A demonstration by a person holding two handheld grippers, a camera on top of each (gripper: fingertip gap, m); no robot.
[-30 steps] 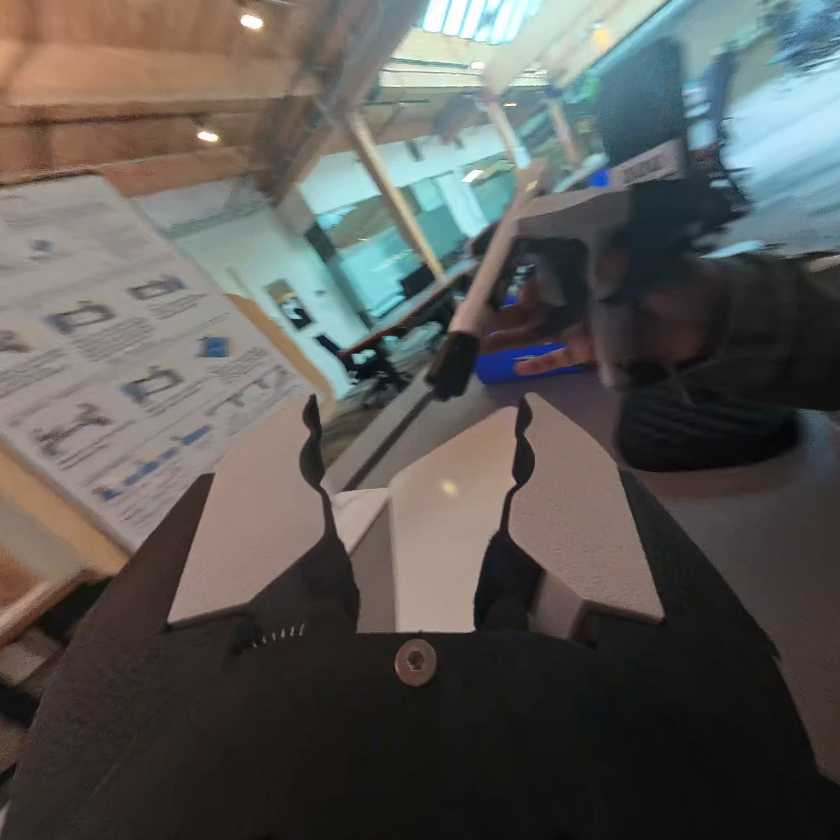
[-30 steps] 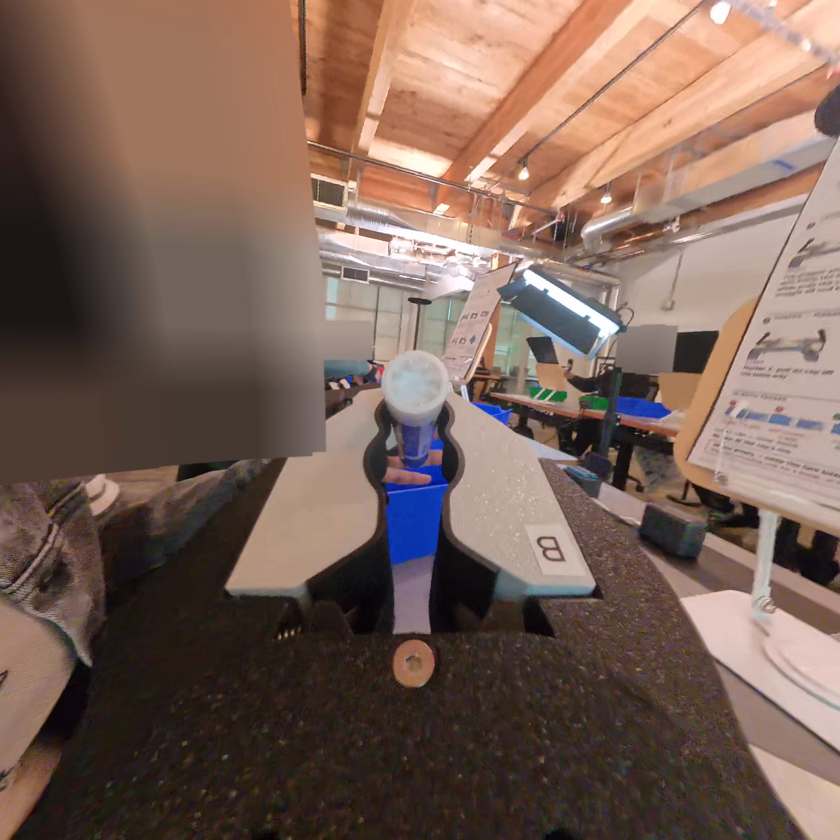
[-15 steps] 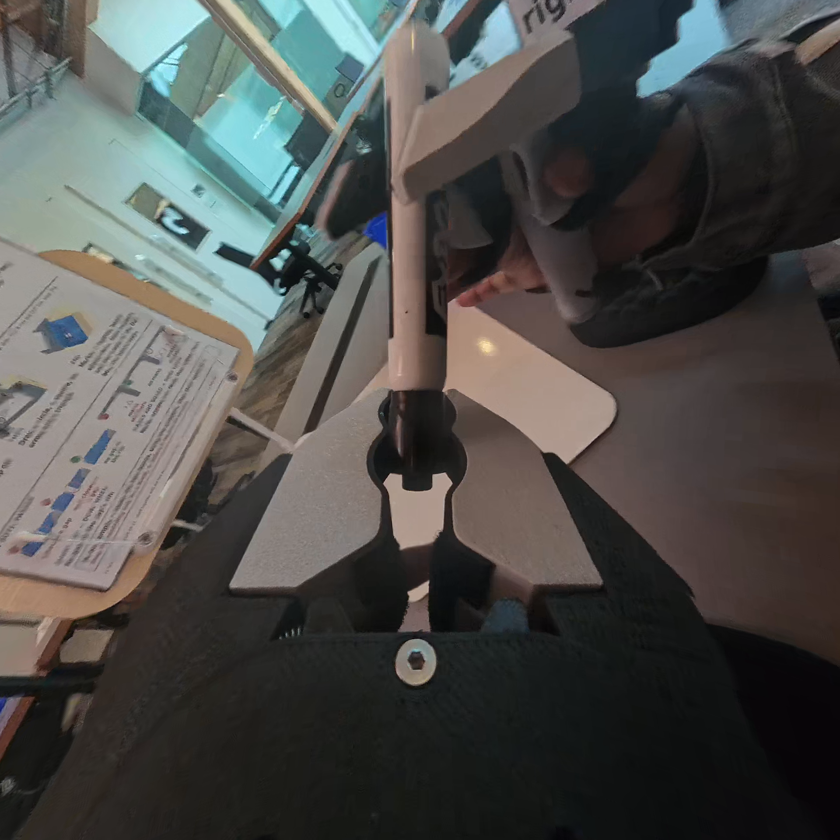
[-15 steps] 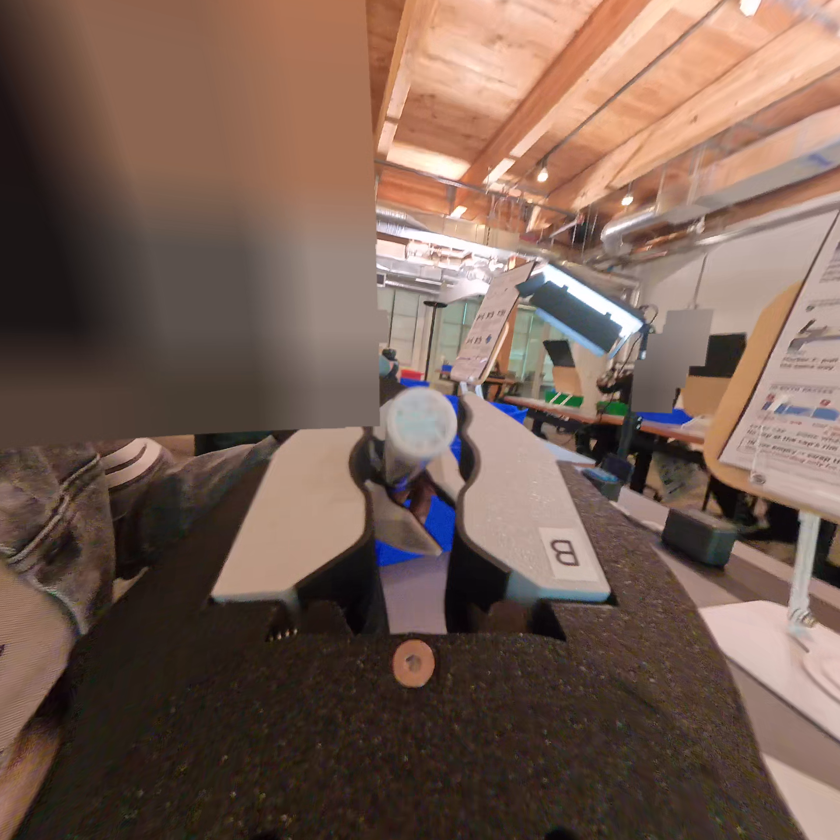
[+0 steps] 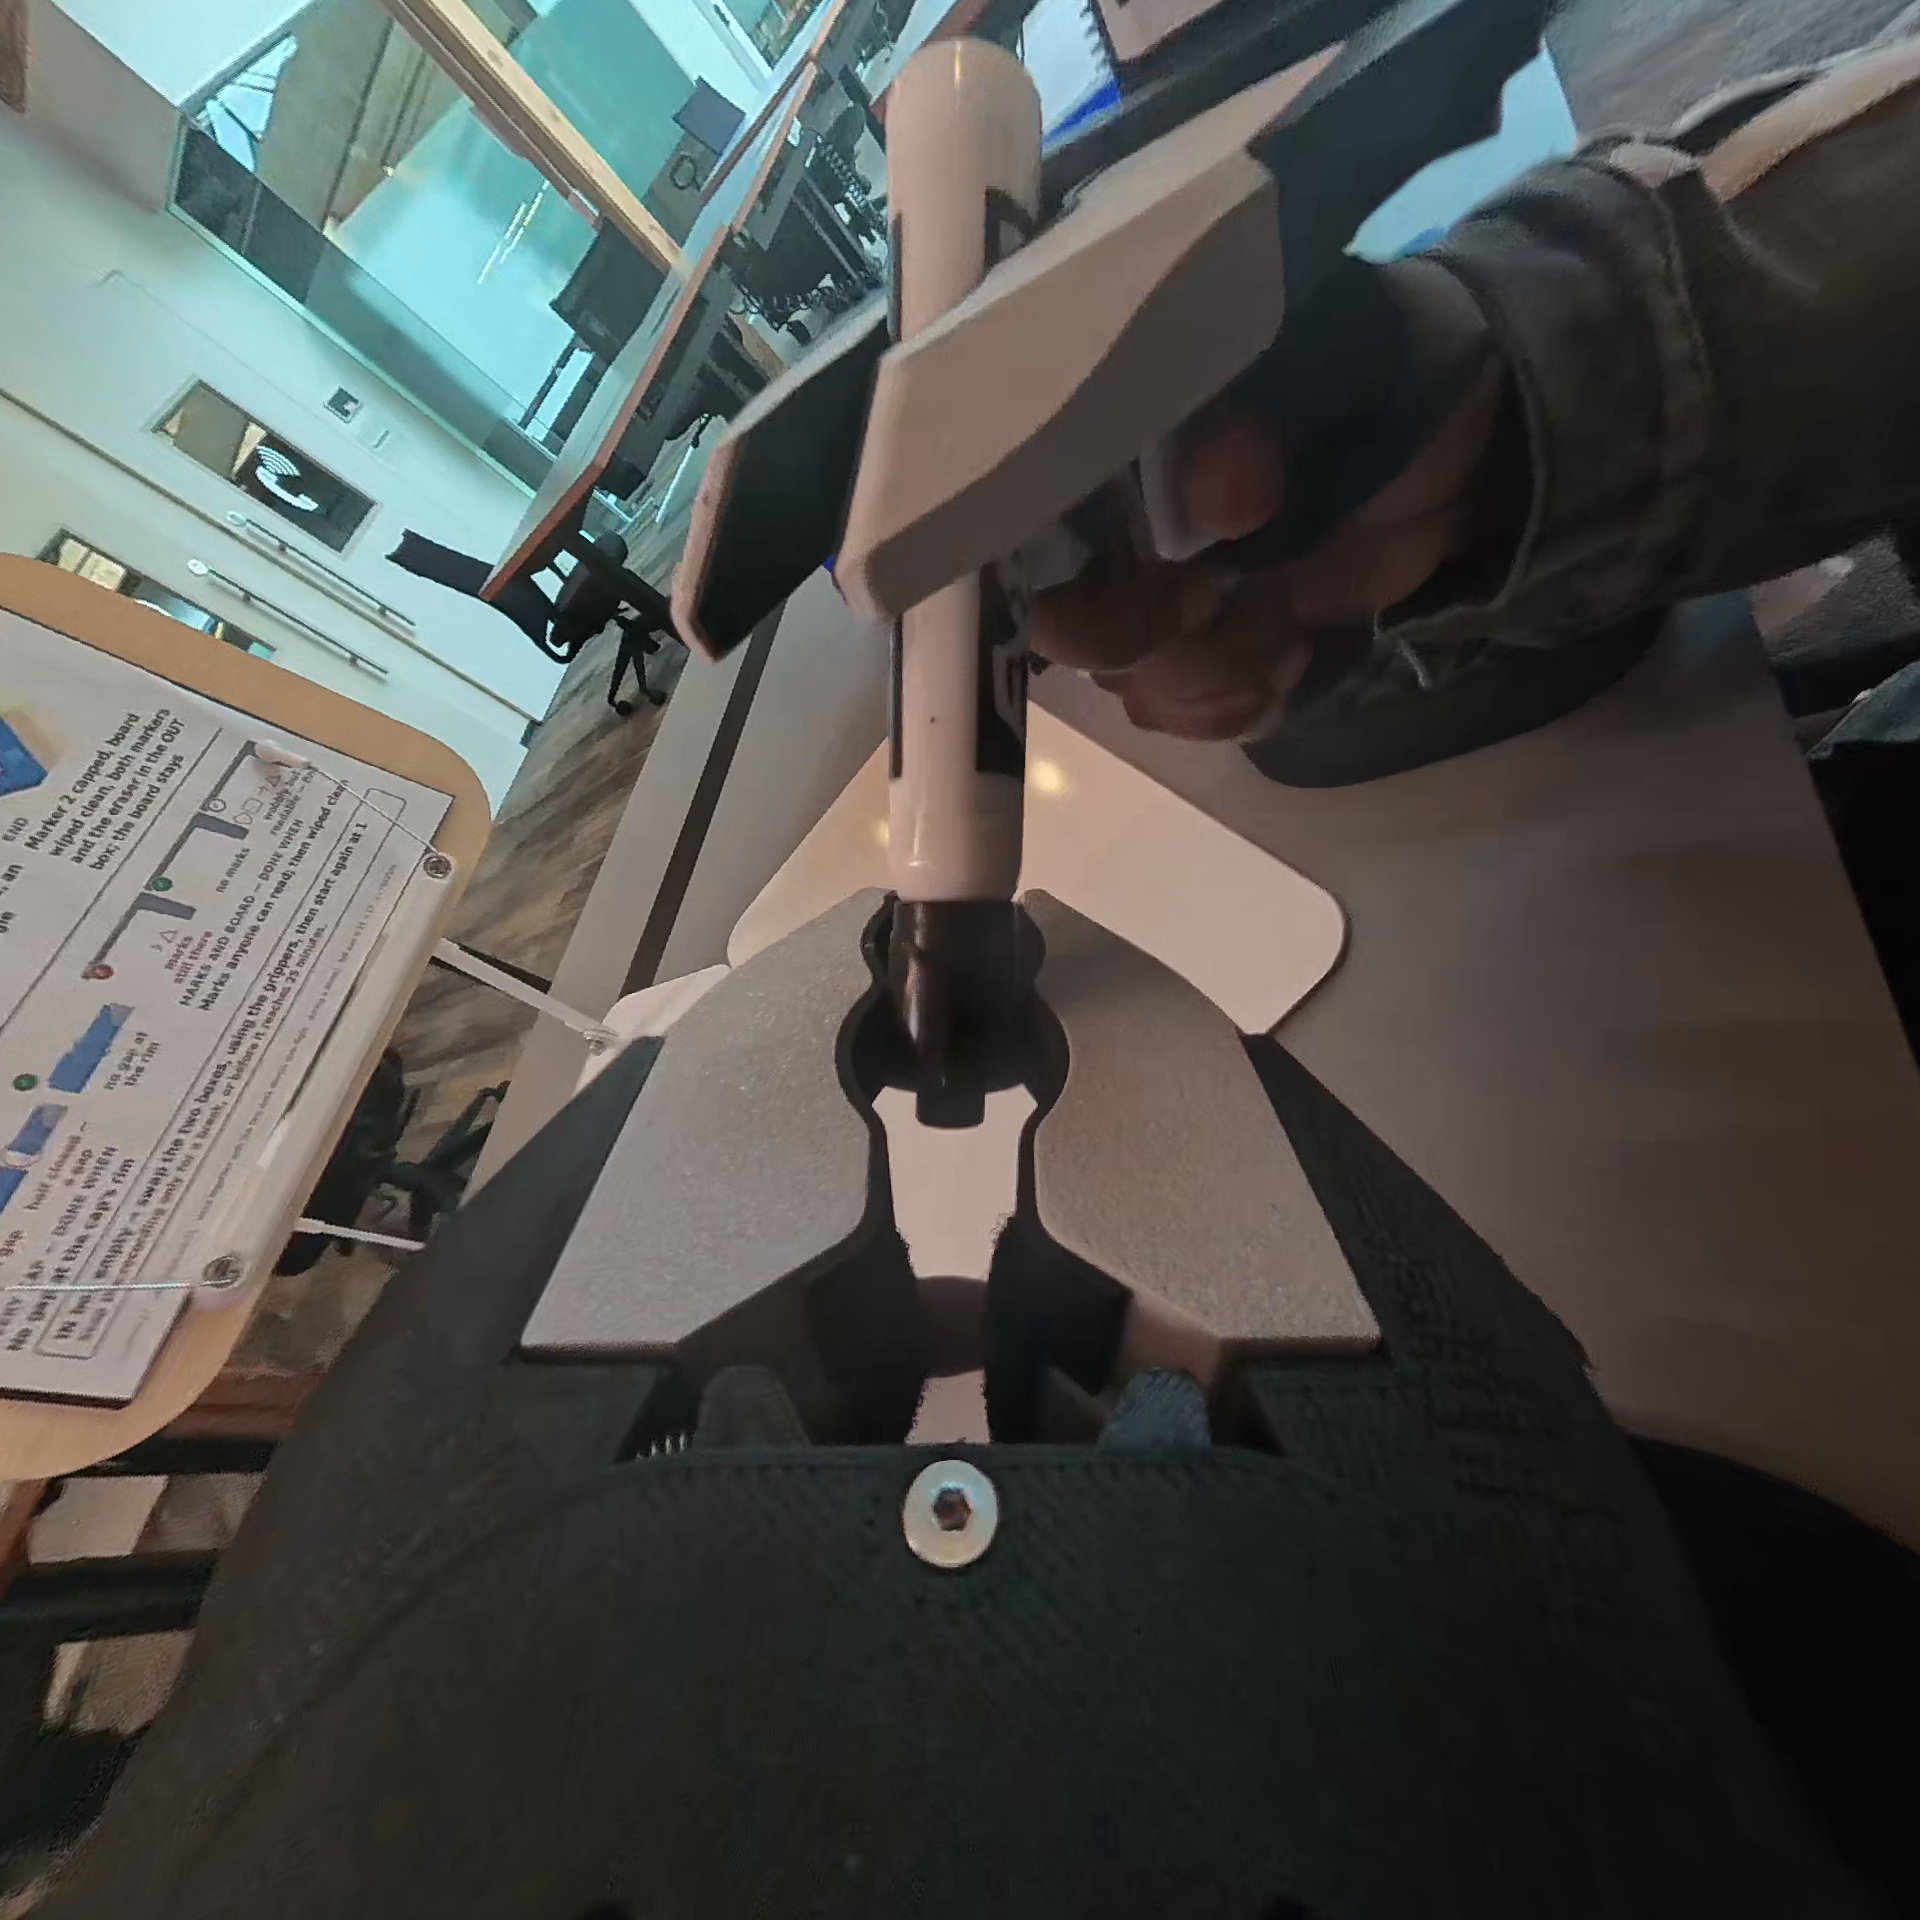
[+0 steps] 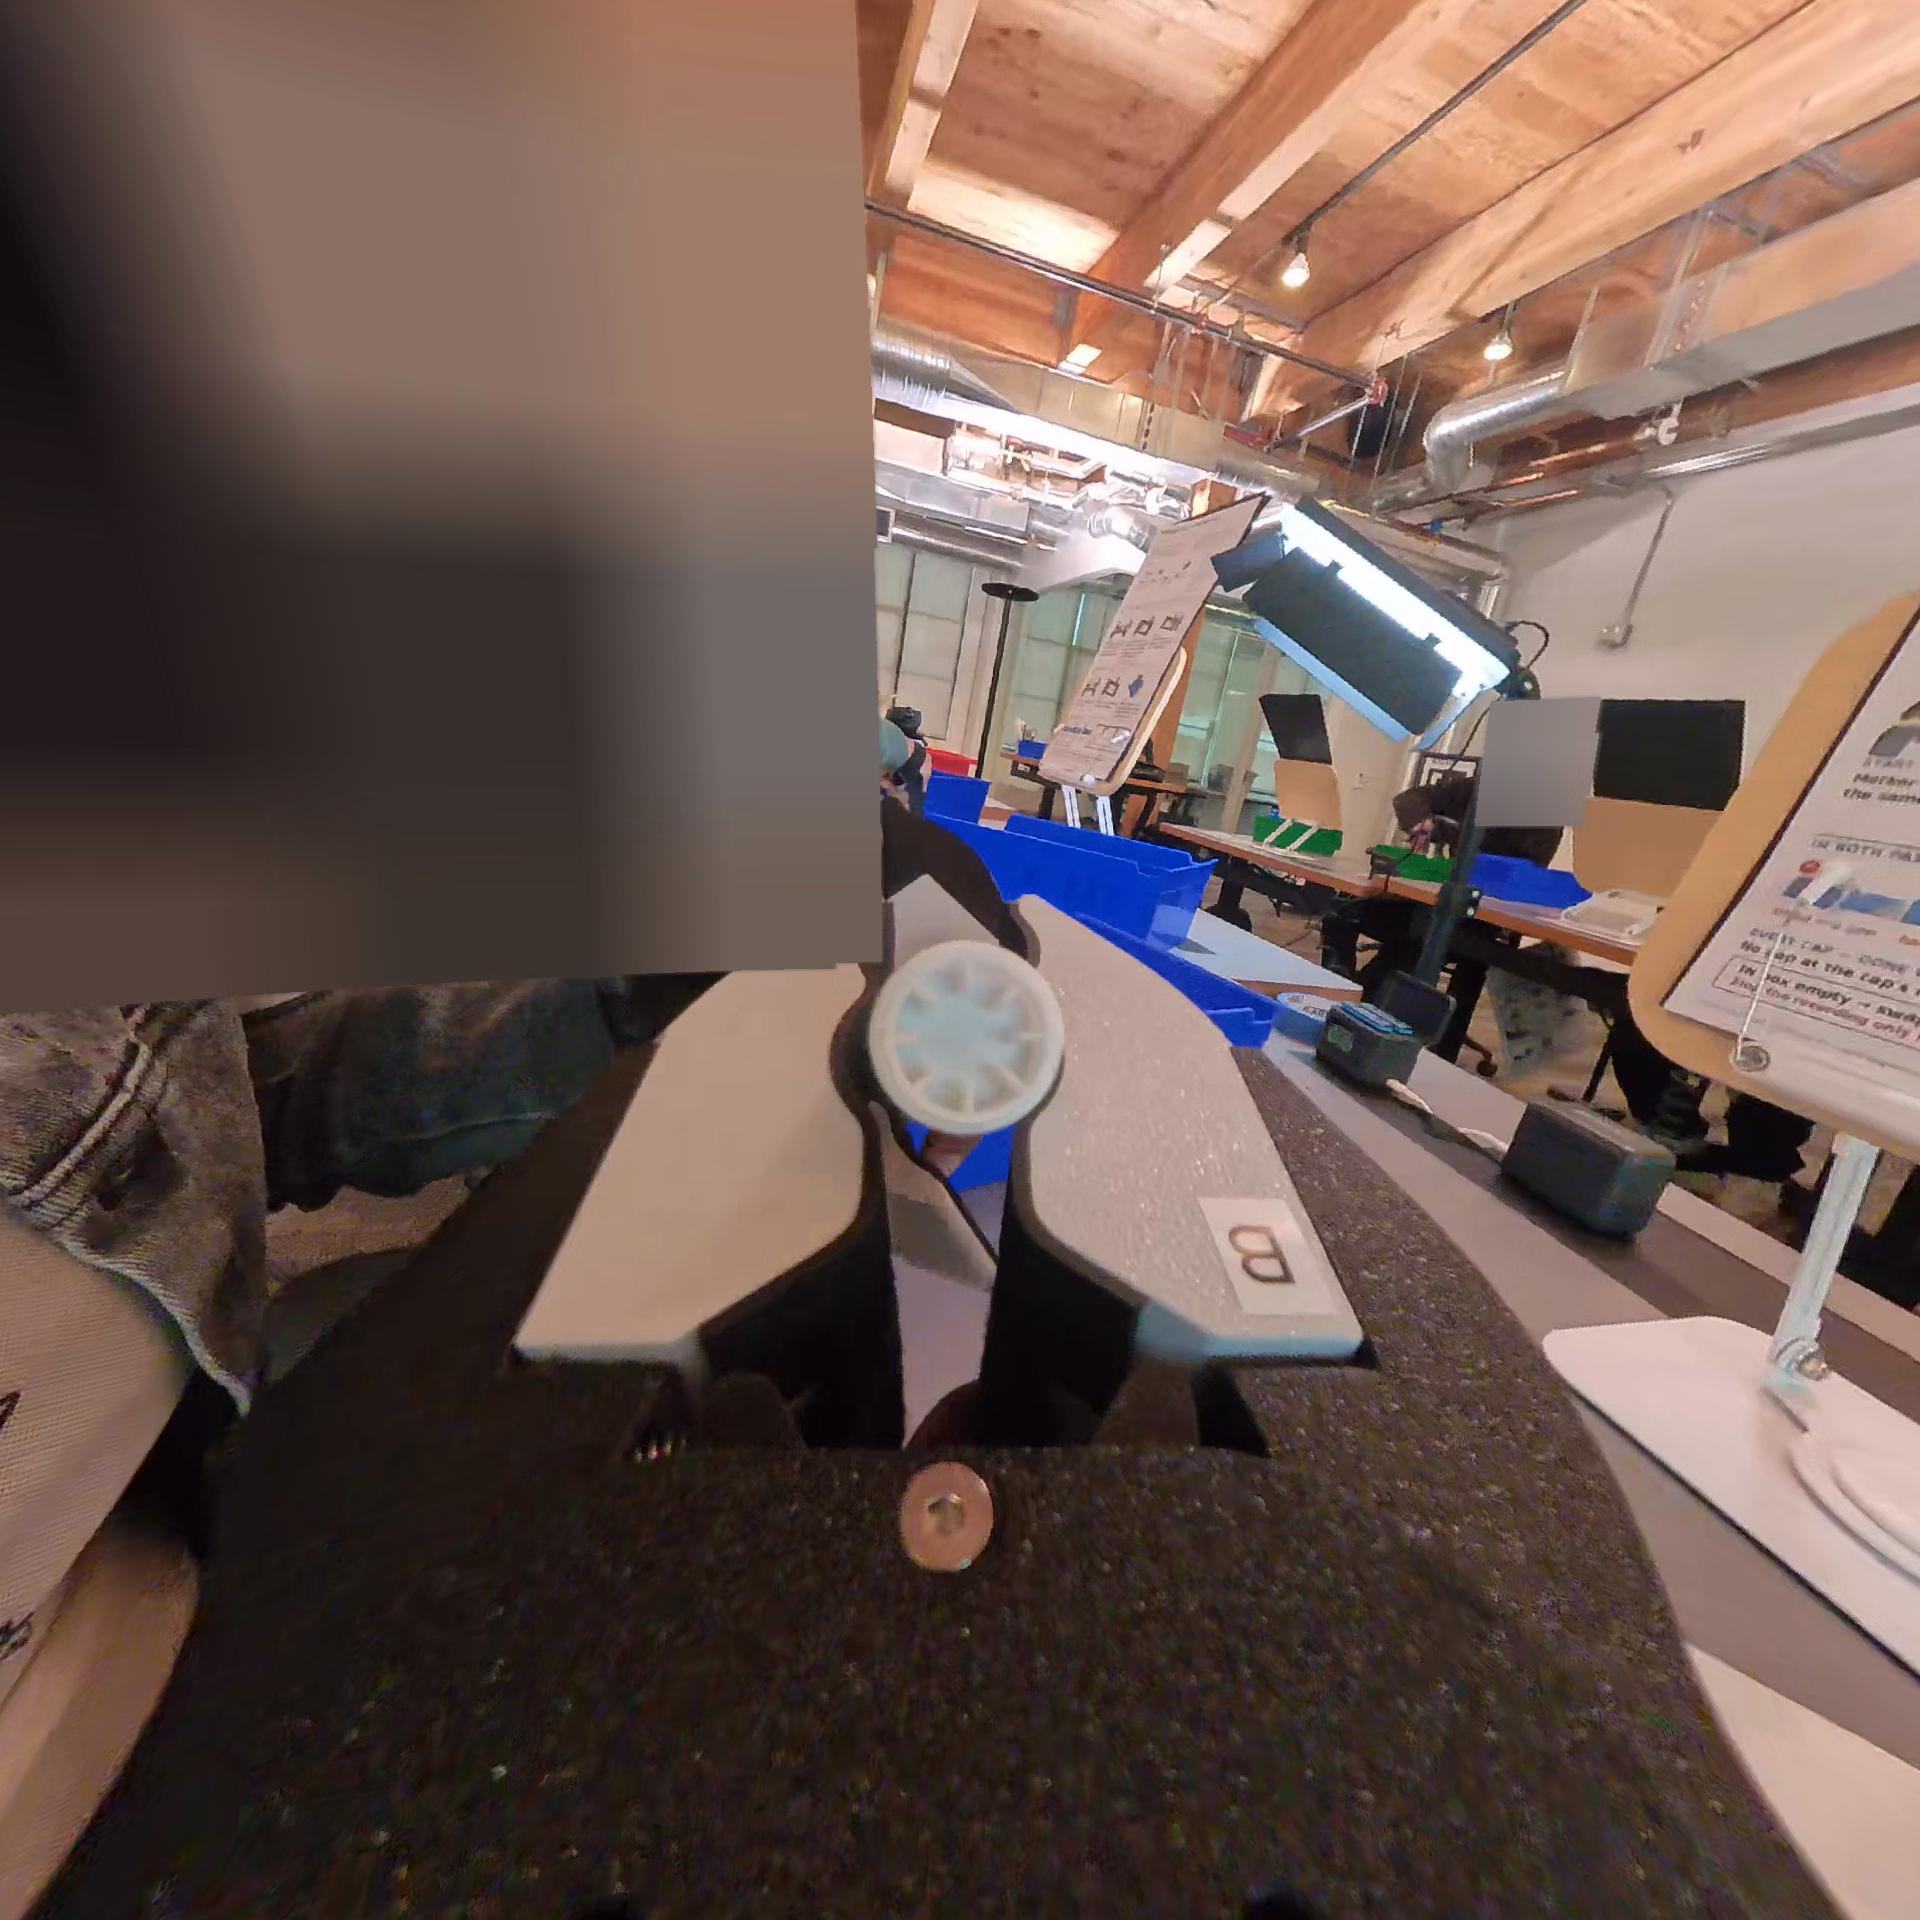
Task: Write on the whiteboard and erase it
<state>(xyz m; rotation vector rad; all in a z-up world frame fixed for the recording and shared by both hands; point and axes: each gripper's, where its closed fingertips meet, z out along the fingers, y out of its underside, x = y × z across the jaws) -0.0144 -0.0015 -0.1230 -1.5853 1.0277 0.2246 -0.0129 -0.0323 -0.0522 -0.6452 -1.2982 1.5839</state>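
The marker (image 5: 951,582) runs between my two grippers: its white barrel is clamped in my right gripper (image 5: 821,488), and its black cap (image 5: 940,1013) sits in the round notch of my left gripper (image 5: 951,1023), whose fingers are closed on it. In the right wrist view I look straight down the marker's ribbed white butt end (image 6: 966,1037), pinched between the two grey fingers (image 6: 1143,1122) (one carries a small label). My bare hand (image 5: 1226,582) shows behind the right gripper, in a dark sleeve (image 5: 1621,343).

Just beyond my left gripper's tips the whiteboard (image 5: 1184,894) lies flat on the grey table (image 5: 1558,1039), under the marker. To the left of my left gripper stands an instruction sheet (image 5: 177,987) on a wooden stand. Ahead of my right gripper are blue bins (image 6: 1091,873); to its right, a dark grey block (image 6: 1584,1169) on the table and a tilted light panel (image 6: 1361,623) farther off.
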